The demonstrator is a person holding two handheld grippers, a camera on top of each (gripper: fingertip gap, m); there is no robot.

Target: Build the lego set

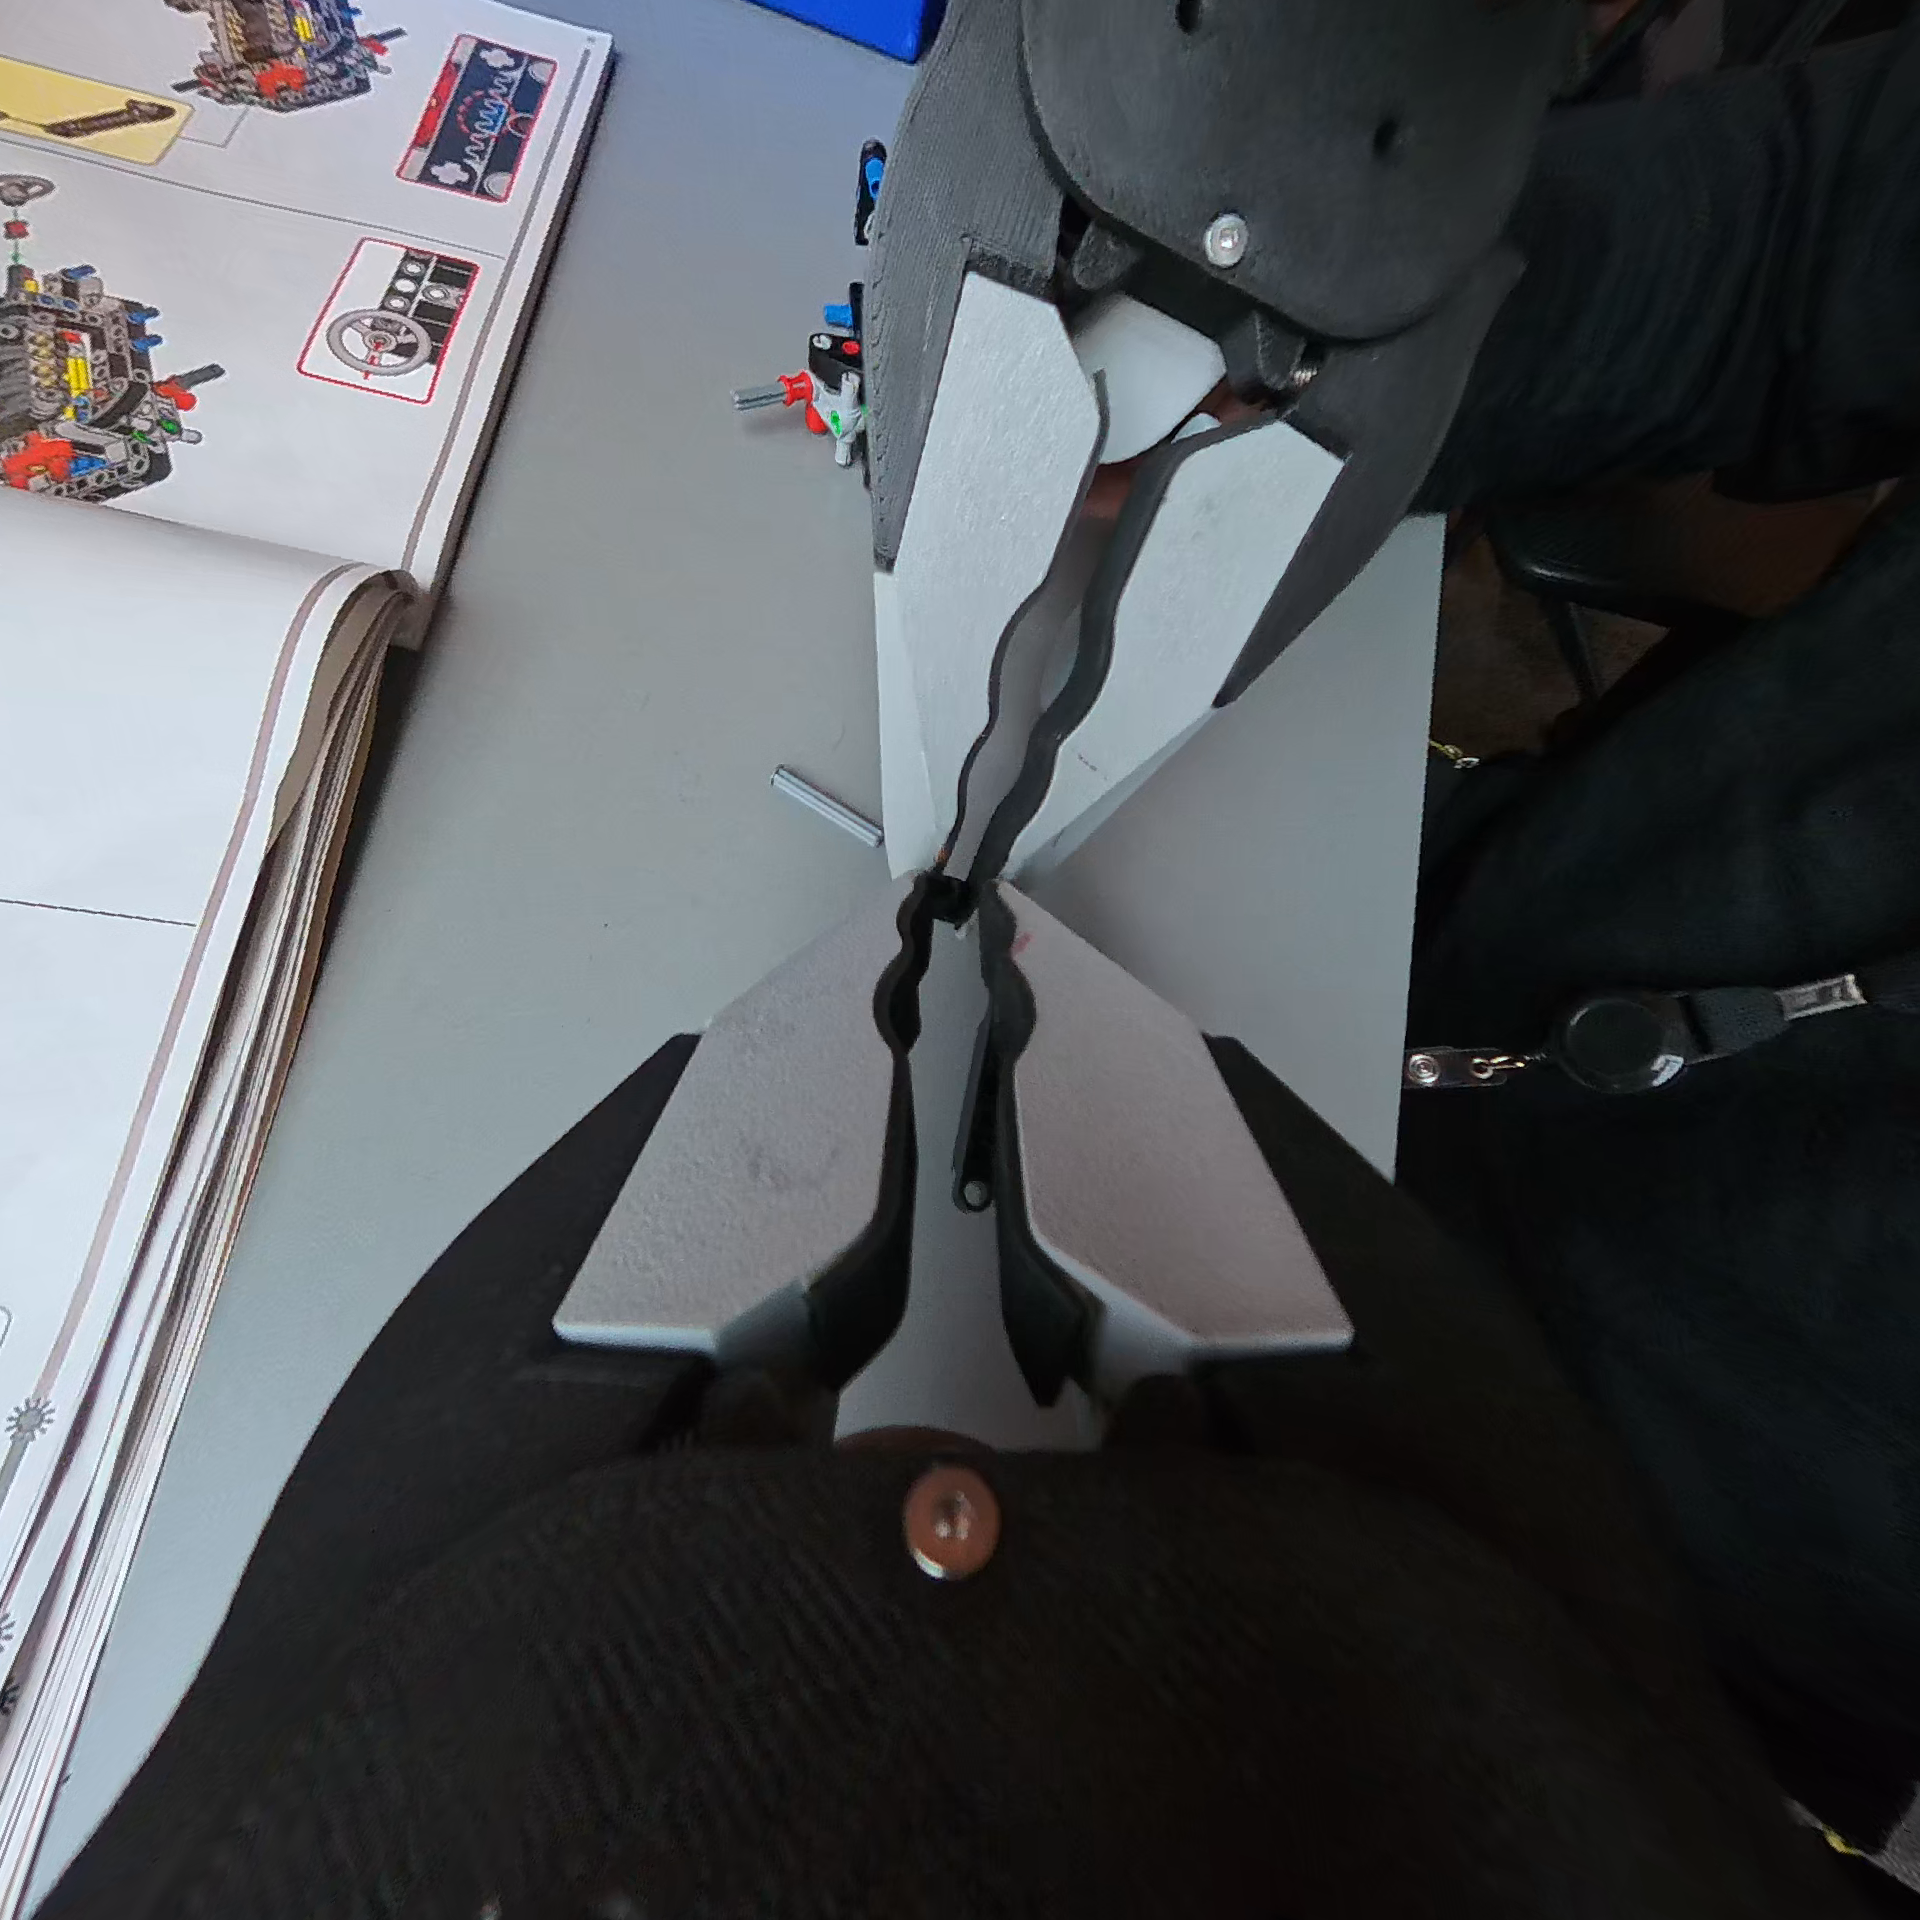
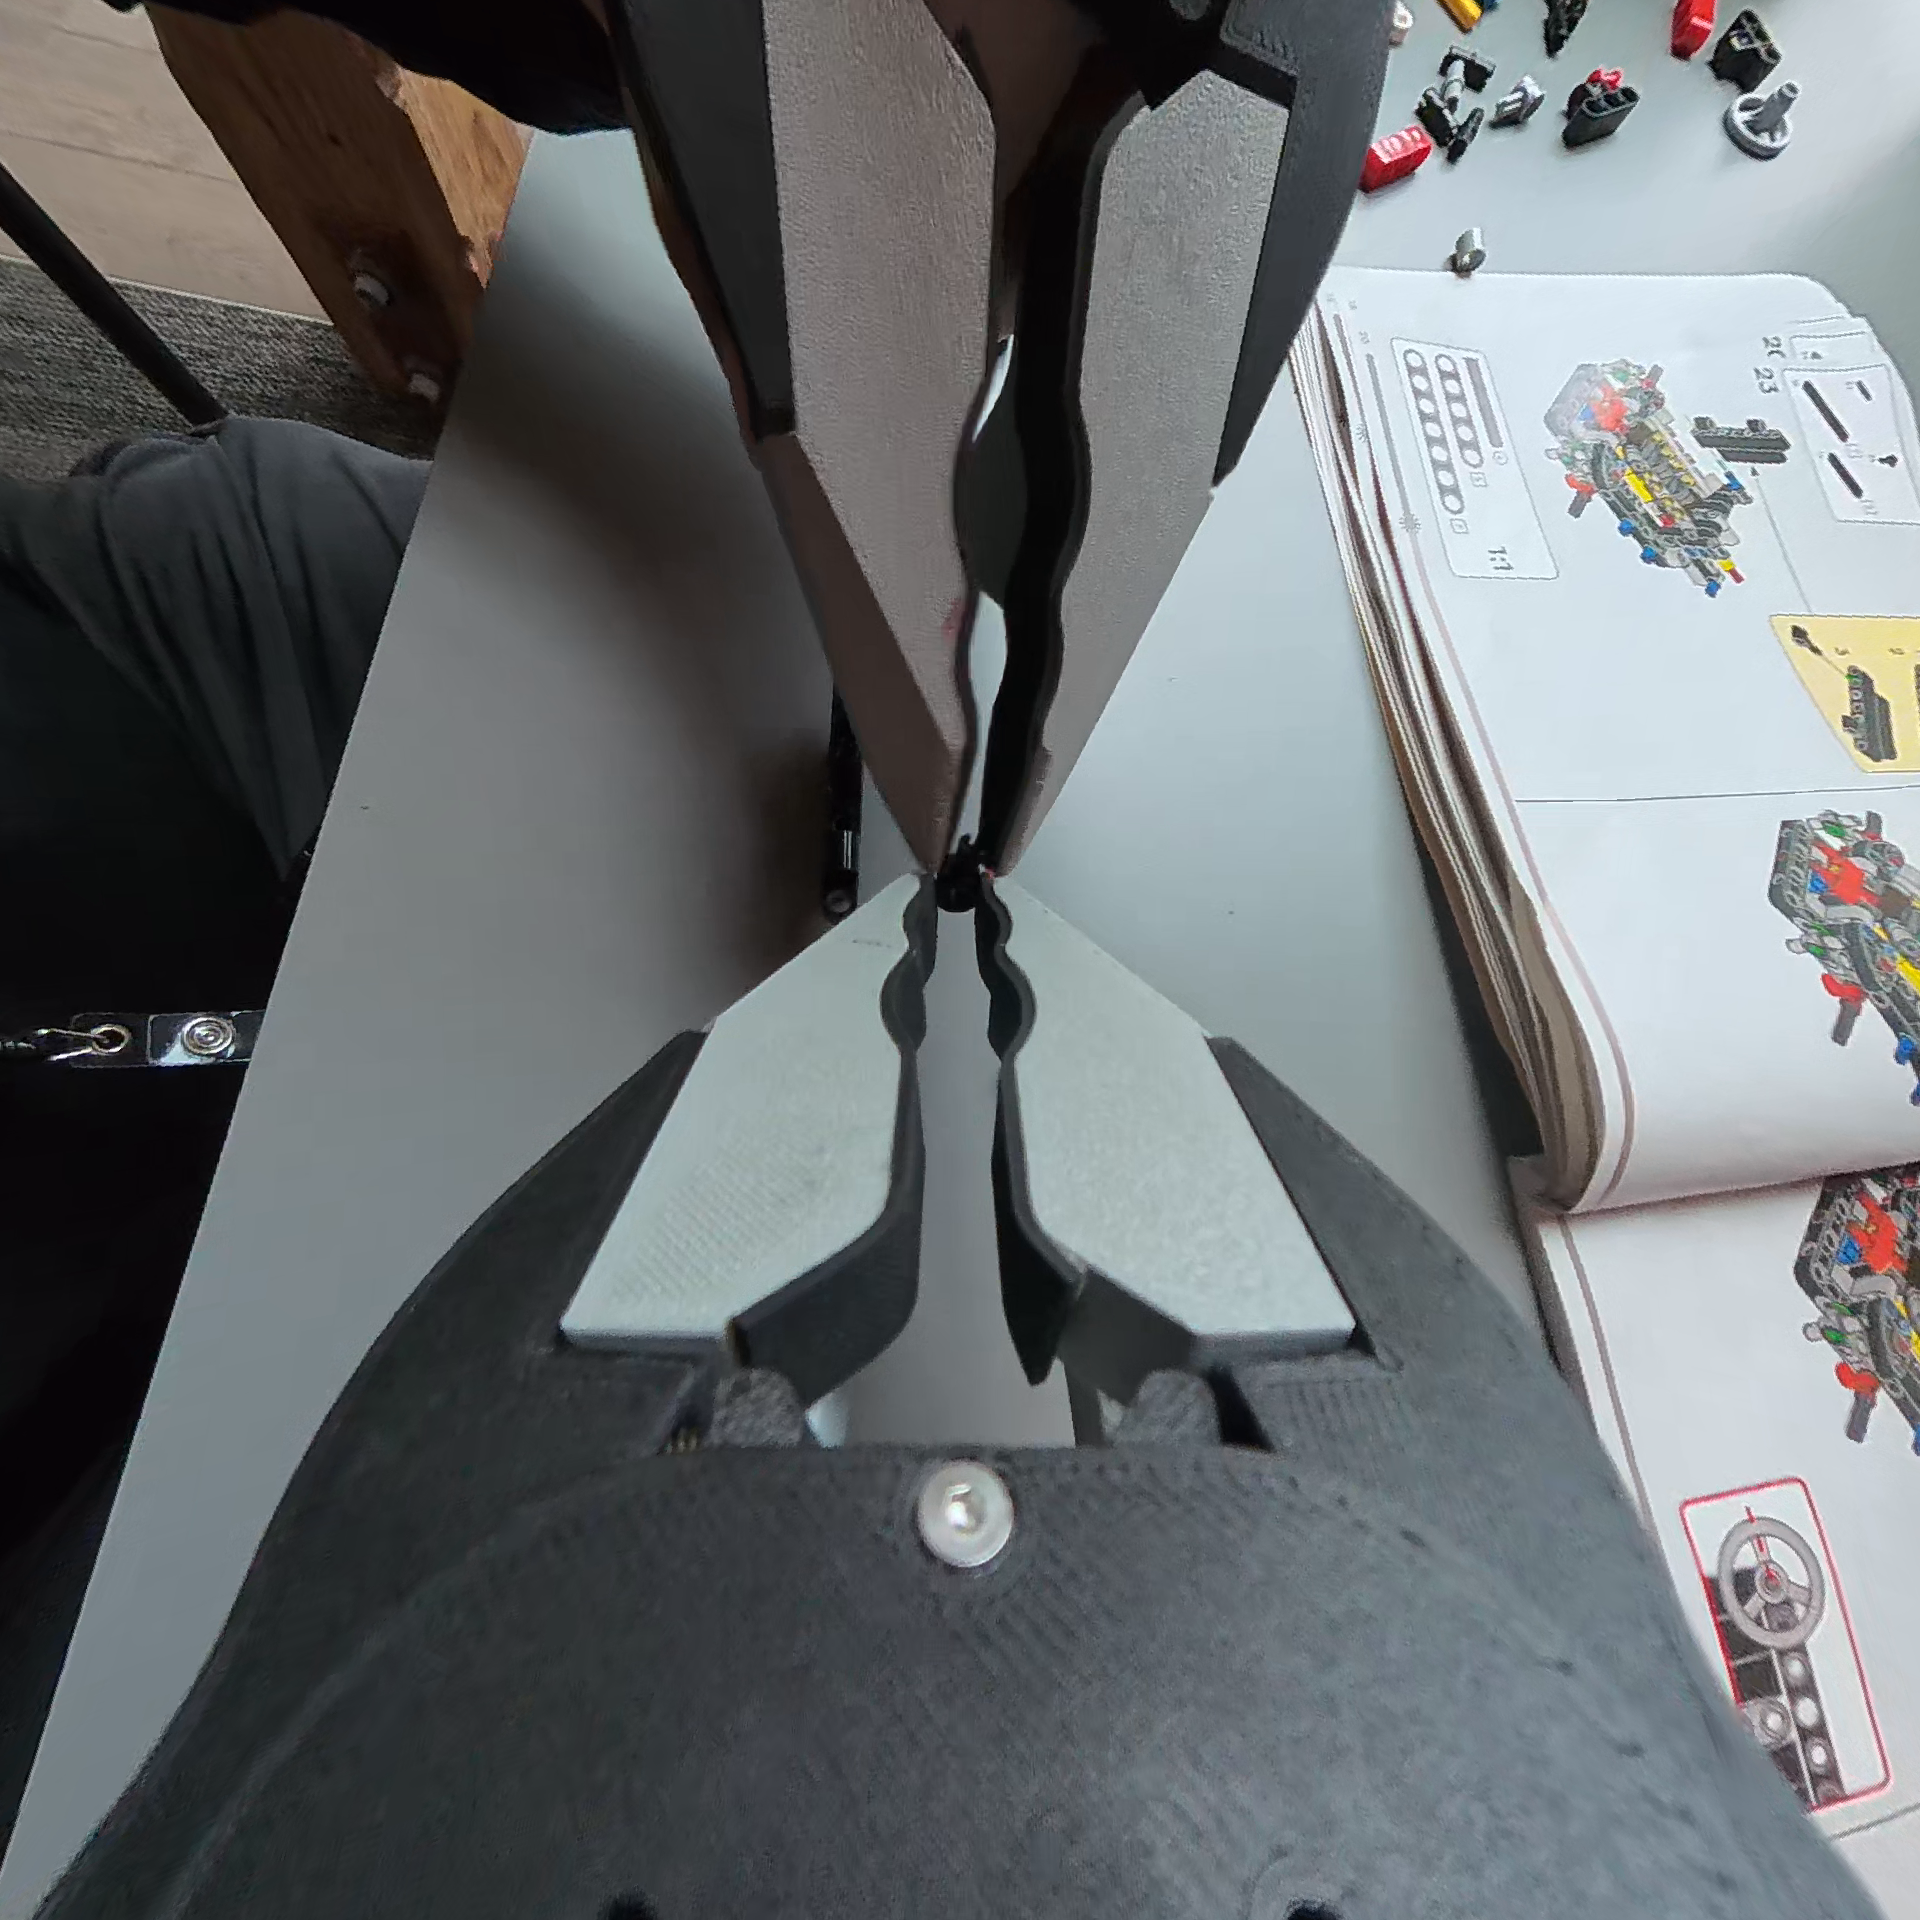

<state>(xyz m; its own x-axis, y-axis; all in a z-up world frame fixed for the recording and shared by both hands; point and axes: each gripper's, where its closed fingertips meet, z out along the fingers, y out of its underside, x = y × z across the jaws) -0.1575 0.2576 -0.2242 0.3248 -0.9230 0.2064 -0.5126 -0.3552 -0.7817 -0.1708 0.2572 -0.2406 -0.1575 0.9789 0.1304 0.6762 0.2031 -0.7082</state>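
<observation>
My two grippers meet tip to tip above the grey table. My left gripper is shut on a thin black beam that runs back between its fingers. The beam also shows beside the left gripper in the right wrist view. My right gripper is shut on a small black pin. It comes in from above in the left wrist view, with the pin touching the beam's end.
An open instruction booklet lies beside the grippers. A grey axle and a small partial assembly lie on the table. Loose pieces are scattered beyond the booklet. The table edge and a person's dark clothing are close by. From the right gripper's tips to the grey axle is close to 5 cm.
</observation>
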